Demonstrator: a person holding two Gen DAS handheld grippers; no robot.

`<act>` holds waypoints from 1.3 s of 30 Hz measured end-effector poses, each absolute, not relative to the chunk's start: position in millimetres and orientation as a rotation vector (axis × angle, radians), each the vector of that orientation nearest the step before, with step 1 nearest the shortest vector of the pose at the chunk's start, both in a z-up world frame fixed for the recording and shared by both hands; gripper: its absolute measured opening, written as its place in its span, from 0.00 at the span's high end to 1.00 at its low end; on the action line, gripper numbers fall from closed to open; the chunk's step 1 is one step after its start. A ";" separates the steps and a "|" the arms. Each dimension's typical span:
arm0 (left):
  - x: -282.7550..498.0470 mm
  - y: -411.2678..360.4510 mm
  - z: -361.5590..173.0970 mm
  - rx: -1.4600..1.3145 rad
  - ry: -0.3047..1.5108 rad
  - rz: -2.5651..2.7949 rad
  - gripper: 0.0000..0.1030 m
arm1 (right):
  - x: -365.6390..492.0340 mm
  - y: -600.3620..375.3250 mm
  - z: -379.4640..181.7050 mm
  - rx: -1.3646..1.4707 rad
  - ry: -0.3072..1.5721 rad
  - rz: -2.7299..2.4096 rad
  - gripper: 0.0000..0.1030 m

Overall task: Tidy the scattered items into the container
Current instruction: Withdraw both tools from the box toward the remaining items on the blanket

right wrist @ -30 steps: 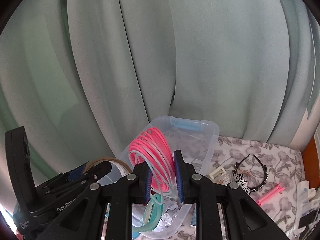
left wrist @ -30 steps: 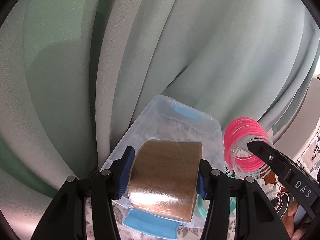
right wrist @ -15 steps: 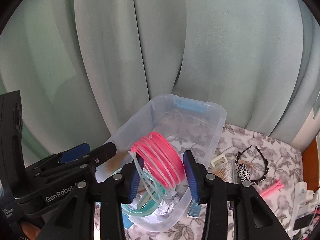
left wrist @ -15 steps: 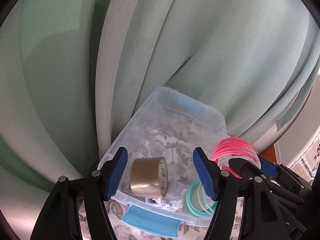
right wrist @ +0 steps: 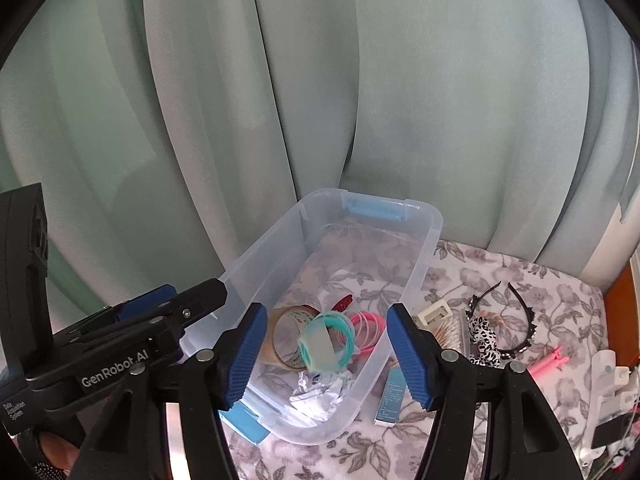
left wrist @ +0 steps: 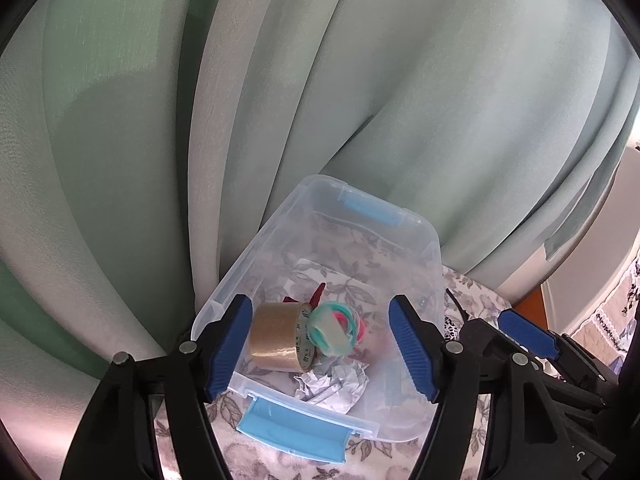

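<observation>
Both the left gripper [left wrist: 322, 346] and right gripper [right wrist: 322, 354] hover over the clear storage bin [right wrist: 416, 264], jaws opening, nothing between them. The brown tape roll [left wrist: 276, 336] and teal and pink coils [right wrist: 340, 334] lie inside

This looked like a room in a home, most likely a bedroom or dressing corner. Long pale green curtains [right wrist: 360, 100] hung in folds behind a surface spread with a flowered cloth [right wrist: 500, 280], the sort of soft furnishing a house has rather than a shop or lab. On the cloth lay personal bits: a black headband [right wrist: 516, 312], a leopard-print hair tie [right wrist: 484, 340], a pink hair clip [right wrist: 548, 362] and a hairbrush [right wrist: 450, 332], beside a clear plastic storage box [right wrist: 424, 248] with blue latches.
</observation>
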State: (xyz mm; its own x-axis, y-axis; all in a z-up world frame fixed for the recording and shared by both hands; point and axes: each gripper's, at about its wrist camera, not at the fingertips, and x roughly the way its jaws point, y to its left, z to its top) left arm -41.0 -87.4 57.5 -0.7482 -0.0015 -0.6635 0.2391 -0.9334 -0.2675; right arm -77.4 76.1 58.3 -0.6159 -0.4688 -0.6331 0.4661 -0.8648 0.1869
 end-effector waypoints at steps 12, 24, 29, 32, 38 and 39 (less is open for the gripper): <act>-35.7 -66.5 69.9 1.033 0.464 -2.806 0.30 | -64.1 105.8 66.6 0.927 -0.136 -2.440 0.35; -23.0 -26.7 76.9 1.019 0.418 -2.851 0.30 | -45.4 171.2 65.8 0.864 -0.373 -2.493 0.35; -17.6 0.9 75.8 1.042 0.370 -2.885 0.30 | -33.4 202.2 65.6 0.818 -0.445 -2.518 0.35; -21.4 15.7 75.1 1.066 0.319 -2.904 0.30 | -29.7 221.0 67.8 0.795 -0.482 -2.532 0.35; -26.7 43.3 72.6 1.116 0.271 -2.983 0.30 | -25.5 256.2 66.9 0.777 -0.557 -2.558 0.35; -26.8 48.7 72.8 1.121 0.271 -3.000 0.30 | -25.3 261.0 65.6 0.785 -0.560 -2.569 0.35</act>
